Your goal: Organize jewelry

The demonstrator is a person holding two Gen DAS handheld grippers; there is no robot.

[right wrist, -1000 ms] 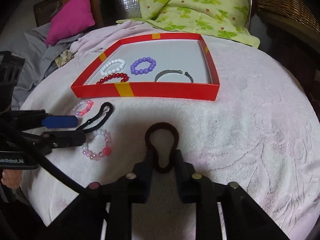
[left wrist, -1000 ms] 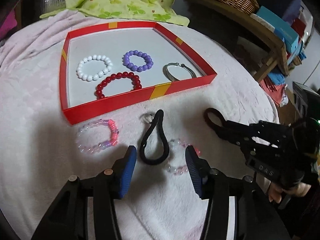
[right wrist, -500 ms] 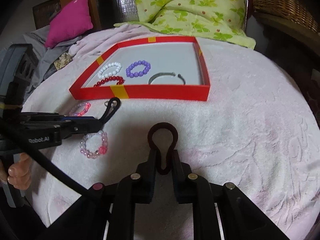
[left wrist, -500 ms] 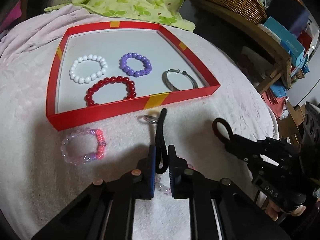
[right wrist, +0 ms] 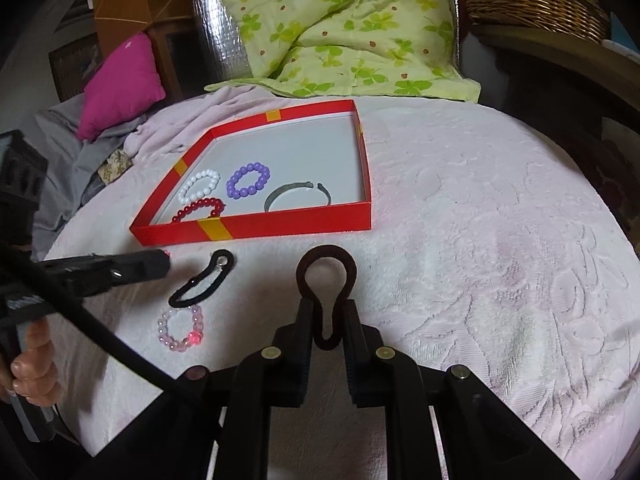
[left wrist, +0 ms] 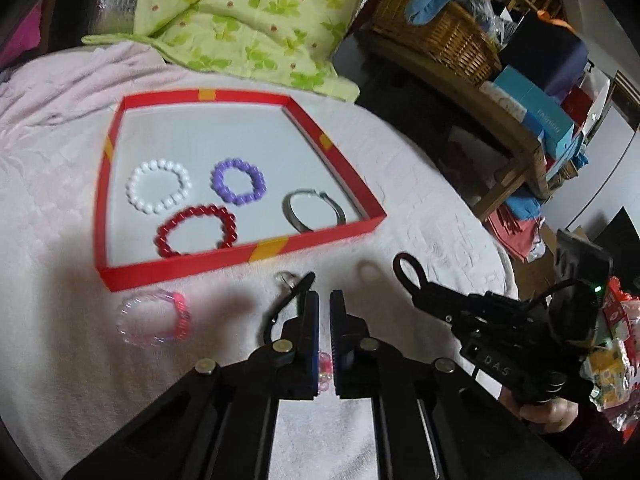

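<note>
Two fingers of the left gripper (left wrist: 323, 296) are seen pressed together on nothing; the black hair tie (left wrist: 288, 299) lies just left of them, its length aimed at the red box (left wrist: 180, 270). The right gripper (right wrist: 327, 306) is seen clamped on the brown hair tie (right wrist: 326, 249), its loop pointed boxward.

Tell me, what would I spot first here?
The bright red box on the pink blanket stands out, with a white bracelet, purple bracelet, red bracelet and silver bangle lying inside. Up close, the right gripper has its jaws pinching a dark brown hair tie.
</note>
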